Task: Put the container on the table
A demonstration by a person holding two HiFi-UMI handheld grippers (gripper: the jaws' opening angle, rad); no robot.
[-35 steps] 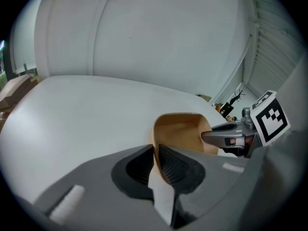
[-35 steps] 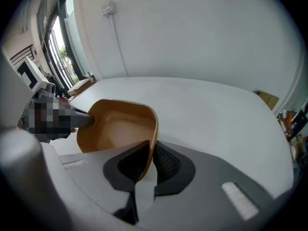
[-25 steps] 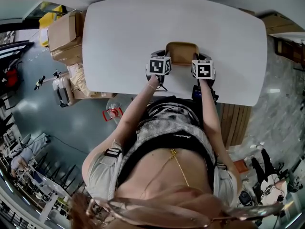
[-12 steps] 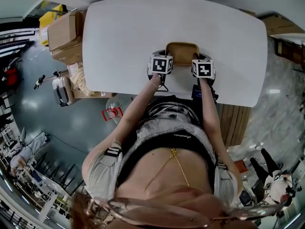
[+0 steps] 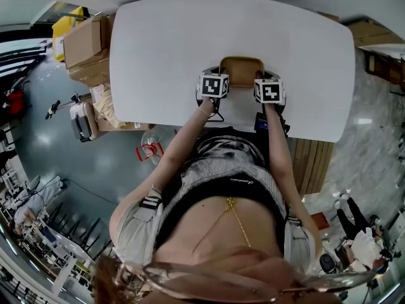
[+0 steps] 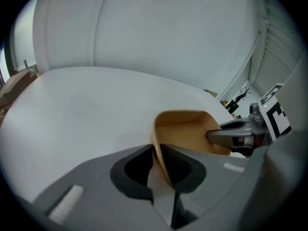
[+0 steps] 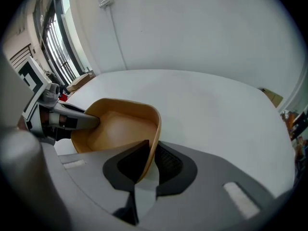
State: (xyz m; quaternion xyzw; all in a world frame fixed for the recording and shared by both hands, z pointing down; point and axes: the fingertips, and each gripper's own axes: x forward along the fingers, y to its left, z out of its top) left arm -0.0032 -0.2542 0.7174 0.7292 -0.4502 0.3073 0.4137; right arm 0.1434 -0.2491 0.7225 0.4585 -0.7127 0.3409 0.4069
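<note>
Off to the left of the white table (image 5: 190,37), cardboard boxes (image 5: 85,43) sit on the floor, well clear of the work. On the table's near side, the left gripper (image 6: 158,154) has its jaws pinched down on the left wall of the tan container (image 6: 185,129), one pad inside the rim and one outside, with almost no gap between them. The container itself is an empty, open-topped tub held between the two tools, close to the table's near edge and right in front of the person. From where I stand I can't quite tell whether its base is resting on the tabletop or hanging just above it. On the far side, the right gripper (image 7: 149,160) is clamped on the opposite wall in the same way, so the tub is carried level from both sides. To finish well, I'd say both tools should go down together, keeping the rim flat, until the base plainly bears on the table. Then the two should let go at about the same time and draw straight outward, so neither pad drags the thin wall or tips the tub toward the edge.
</note>
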